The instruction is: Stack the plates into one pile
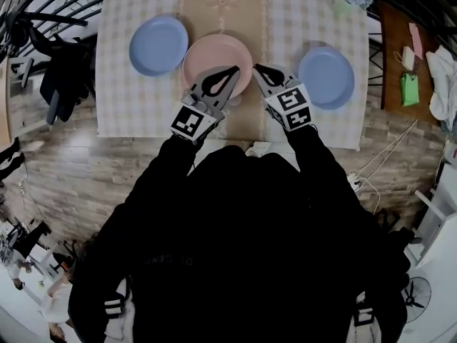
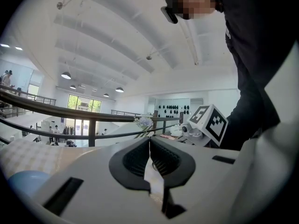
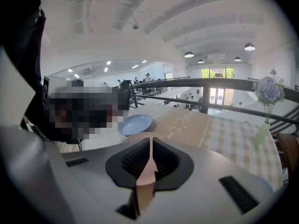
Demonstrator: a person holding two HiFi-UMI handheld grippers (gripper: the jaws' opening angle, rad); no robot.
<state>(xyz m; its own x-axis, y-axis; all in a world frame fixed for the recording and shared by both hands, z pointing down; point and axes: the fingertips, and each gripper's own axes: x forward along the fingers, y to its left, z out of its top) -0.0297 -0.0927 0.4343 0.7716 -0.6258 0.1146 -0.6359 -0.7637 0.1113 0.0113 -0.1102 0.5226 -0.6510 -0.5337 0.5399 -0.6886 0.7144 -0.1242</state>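
Plates are lying singly in a row across the checked cloth (image 1: 121, 113), none stacked yet: the left blue plate (image 1: 158, 45), the pink plate (image 1: 214, 56) in the middle and the right blue plate (image 1: 325, 77). The left blue plate is sitting just beside the pink plate, their rims seeming to touch, while the right blue plate is resting apart from it. We are holding the left gripper (image 1: 230, 73) and the right gripper (image 1: 259, 69) side by side over the near edge of the pink plate, tips angling toward each other; whether either is touching it we cannot tell. Both pairs of jaws are standing closed, tips meeting, with nothing caught between them, so we are carrying nothing.

We are judging this as the approach before the first pick-up. The next move is calling for parting one gripper's jaws, tipping it low enough to slide one jaw under a plate's shallow rim, and pinching that rim firmly. Since the plates are lying flat on the checked cloth, getting under the edge is looking like the tricky part. Afterwards the lifted plate is needing to travel level and settle centred on its neighbour.
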